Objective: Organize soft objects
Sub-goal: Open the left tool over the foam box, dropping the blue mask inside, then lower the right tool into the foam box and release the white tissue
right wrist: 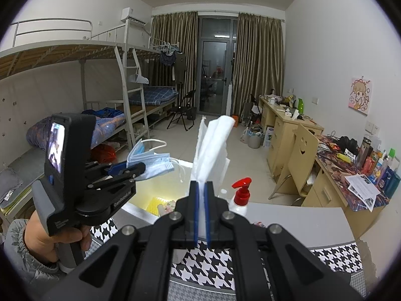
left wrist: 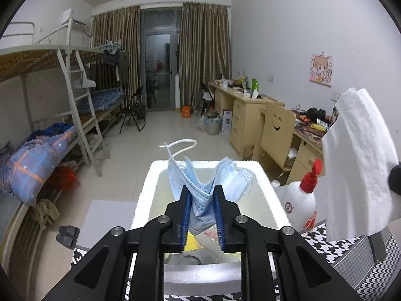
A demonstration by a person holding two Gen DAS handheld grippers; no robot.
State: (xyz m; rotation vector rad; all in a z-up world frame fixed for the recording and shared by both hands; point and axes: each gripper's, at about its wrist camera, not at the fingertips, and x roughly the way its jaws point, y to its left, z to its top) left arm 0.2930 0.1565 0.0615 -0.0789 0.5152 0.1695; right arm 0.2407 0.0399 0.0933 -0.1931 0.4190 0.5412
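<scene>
My left gripper [left wrist: 202,195] is shut on a bunch of blue face masks [left wrist: 208,178] and holds them above the open white foam box [left wrist: 268,188]. The masks' white ear loops stick up behind. In the right wrist view the left gripper [right wrist: 140,168] shows at the left with the masks [right wrist: 153,163] over the box [right wrist: 136,207]. My right gripper [right wrist: 201,188] is shut on a folded white cloth [right wrist: 213,145] that stands up from the jaws. The cloth [left wrist: 361,165] hangs at the right in the left wrist view.
The box holds a yellow item [right wrist: 155,204] and other soft things. A white pump bottle with a red top [left wrist: 300,198] stands right of the box on a black-and-white houndstooth cloth [right wrist: 208,271]. Bunk beds stand at the left, desks and a chair at the right.
</scene>
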